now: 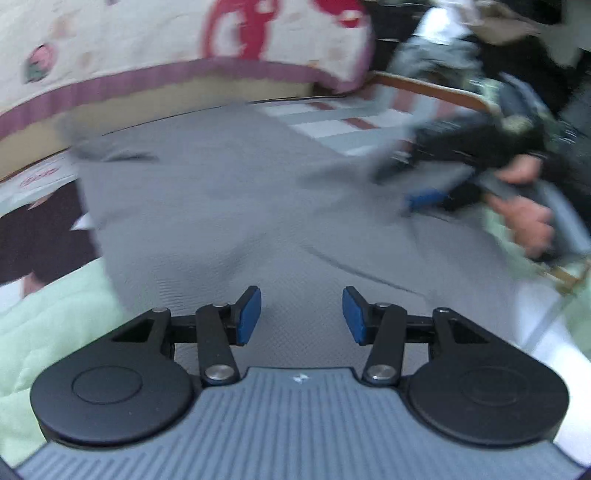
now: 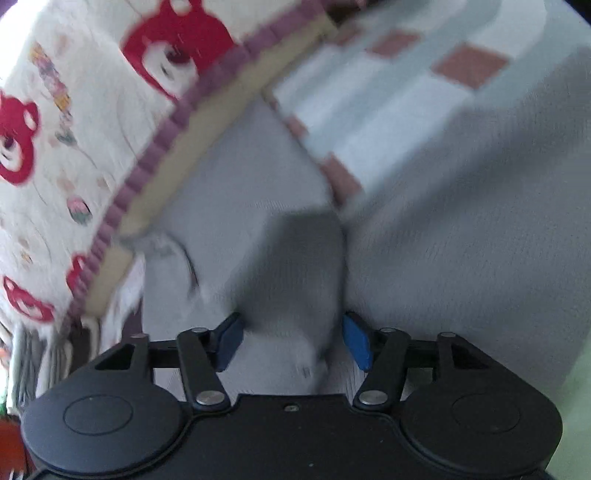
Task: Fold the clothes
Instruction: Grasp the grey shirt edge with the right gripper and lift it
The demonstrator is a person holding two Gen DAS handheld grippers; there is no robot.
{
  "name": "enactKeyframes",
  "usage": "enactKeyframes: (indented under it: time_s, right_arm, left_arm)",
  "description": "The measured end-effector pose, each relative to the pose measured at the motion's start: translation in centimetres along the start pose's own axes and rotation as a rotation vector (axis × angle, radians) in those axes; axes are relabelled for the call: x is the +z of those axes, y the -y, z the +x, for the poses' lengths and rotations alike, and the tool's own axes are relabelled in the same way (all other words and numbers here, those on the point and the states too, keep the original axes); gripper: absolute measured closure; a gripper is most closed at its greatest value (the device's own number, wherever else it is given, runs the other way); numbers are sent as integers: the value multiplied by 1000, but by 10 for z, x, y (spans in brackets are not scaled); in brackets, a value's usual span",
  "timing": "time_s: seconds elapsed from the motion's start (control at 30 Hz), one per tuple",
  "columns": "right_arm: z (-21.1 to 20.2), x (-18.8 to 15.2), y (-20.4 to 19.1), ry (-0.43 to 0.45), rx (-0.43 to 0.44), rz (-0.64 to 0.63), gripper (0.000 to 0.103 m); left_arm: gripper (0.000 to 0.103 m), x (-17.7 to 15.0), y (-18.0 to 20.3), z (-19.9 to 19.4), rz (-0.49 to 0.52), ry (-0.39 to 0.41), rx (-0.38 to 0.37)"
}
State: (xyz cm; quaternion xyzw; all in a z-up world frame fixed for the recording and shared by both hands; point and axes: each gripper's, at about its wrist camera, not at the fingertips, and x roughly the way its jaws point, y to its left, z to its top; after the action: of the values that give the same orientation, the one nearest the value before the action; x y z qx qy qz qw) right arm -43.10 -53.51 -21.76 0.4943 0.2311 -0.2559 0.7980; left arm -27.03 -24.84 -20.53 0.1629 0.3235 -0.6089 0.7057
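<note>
Two views, and they split the scene between them. Your left wrist view looks across a grey garment spread flat on the bed. At far left lies a pale green sheet, with a dark printed patch above it. Along the top hangs a white blanket with red bears and a mauve edge. Your left gripper sits low over the cloth, its blue pads standing apart with only flat fabric showing in the gap; it is released and grips nothing. Only this view shows your right hand at the right, wrapped round the other tool's handle, blurred.

Your right wrist view shows what the left cannot: a bunched fold of the garment rising between the pads of your right gripper. The fold fills the gap and meets both pads, so that gripper is grasping the cloth. The bear blanket runs down the left there, and a checked cover of pale and reddish squares lies at upper right, beyond the grey fabric.
</note>
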Motion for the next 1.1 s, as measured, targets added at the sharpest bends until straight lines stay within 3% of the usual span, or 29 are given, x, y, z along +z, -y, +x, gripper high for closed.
enactKeyframes:
  time_s: [0.03, 0.07, 0.1, 0.27, 0.4, 0.47, 0.53, 0.67, 0.8, 0.9, 0.97, 1.0, 1.1]
  right_arm:
    - [-1, 0, -5, 30, 14, -40, 70]
    - [-2, 0, -9, 60, 28, -79, 98]
    - [-4, 0, -14, 94, 43, -120, 99]
    - [-68, 12, -52, 347, 57, -266, 100]
    - [-104, 23, -54, 441, -147, -381, 100]
    - [-108, 28, -37, 432, -249, -358, 100]
    - [-103, 29, -23, 406, -317, -349, 100]
    - [-91, 34, -1, 386, -426, -346, 101]
    - [-114, 29, -12, 481, -472, -378, 102]
    - [-99, 38, -15, 482, -659, -532, 101]
    - [-77, 48, 3, 414, -801, -567, 100]
    - [-68, 53, 12, 380, -857, -577, 94]
    - [-90, 51, 14, 300, -665, -454, 76]
  left_arm:
    - [55, 0, 3, 0, 6, -2, -34]
    - [55, 1, 3, 0, -12, -9, -64]
    - [55, 1, 2, 1, -29, -13, -85]
    - [53, 4, -3, -5, -68, 20, -129]
    - [49, 7, 13, -4, -22, -5, -148]
    - [48, 5, 24, -2, 23, -22, -131]
    - [48, 1, 35, 5, 100, -33, -60]
    - [47, -4, 32, 13, 84, -86, -85]
    - [45, -6, 29, 9, 64, -76, -139]
    - [43, -7, 28, 5, 38, -33, -165]
    - [43, -2, 27, 1, 19, 18, -136]
    - [43, 3, 25, -2, 24, 44, -138]
    - [41, 6, 12, -5, 11, 78, -137]
